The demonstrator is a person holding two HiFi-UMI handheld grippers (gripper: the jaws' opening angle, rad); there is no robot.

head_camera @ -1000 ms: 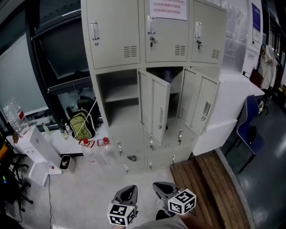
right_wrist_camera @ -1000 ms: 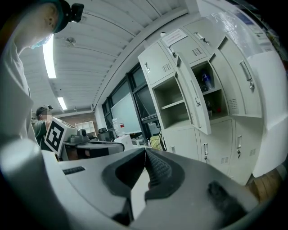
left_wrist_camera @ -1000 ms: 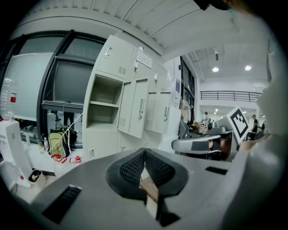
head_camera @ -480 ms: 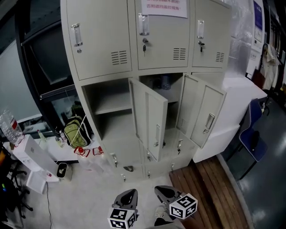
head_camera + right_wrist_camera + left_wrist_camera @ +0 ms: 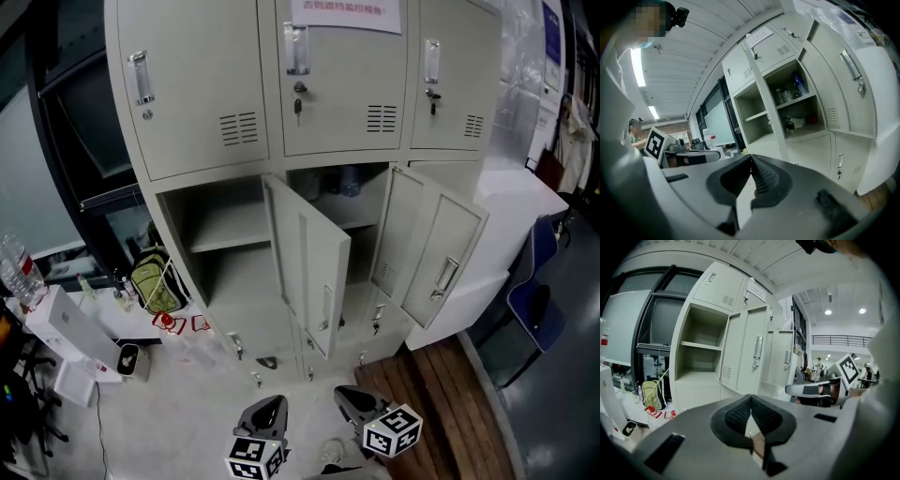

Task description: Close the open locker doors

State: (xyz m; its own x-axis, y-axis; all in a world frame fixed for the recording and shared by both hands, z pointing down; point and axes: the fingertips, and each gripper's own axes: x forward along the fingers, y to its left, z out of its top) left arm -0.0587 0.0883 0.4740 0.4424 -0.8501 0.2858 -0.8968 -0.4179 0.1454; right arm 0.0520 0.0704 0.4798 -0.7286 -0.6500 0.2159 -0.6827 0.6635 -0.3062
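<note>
Two doors of the locker bank (image 5: 197, 94) stand open, neither touched. The left gripper (image 5: 266, 410) and right gripper (image 5: 352, 399) are held low and well short of the cabinet, each clenched on nothing. One open door (image 5: 314, 262) hangs ahead of and above both grippers, the second door (image 5: 439, 253) up to the right gripper's right. By this evidence, both closings remain to be done.

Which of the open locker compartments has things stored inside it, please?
The middle compartment of the middle row: a bottle stands on its shelf. The open compartment to its left shows only a bare shelf.
</note>
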